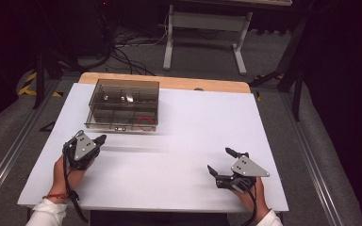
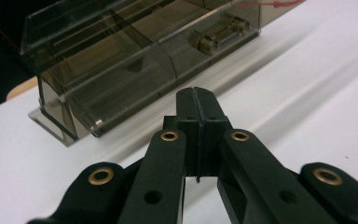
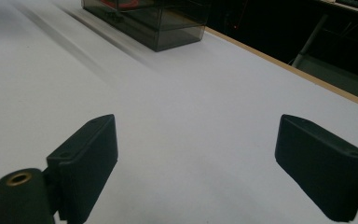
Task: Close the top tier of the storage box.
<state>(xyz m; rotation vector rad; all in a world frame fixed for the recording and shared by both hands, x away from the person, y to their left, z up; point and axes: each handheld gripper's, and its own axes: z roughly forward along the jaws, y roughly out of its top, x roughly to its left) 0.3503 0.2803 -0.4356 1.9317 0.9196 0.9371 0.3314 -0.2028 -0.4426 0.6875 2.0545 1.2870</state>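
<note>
left claw (image 2: 196, 100) pinched shut on nothing, aimed at the smoked box (image 1: 124, 104) at the counter's (image 1: 179, 141) far left; right claw (image 1: 222, 165) gapes wide, idle at near right. best to part the left jaws before reaching the box wall.

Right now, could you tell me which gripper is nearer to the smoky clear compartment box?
Left. The left gripper, jaws shut, sits just in front of the compartment box, near its front left corner. The right gripper, jaws open, rests far off toward the table's near right side.
</note>
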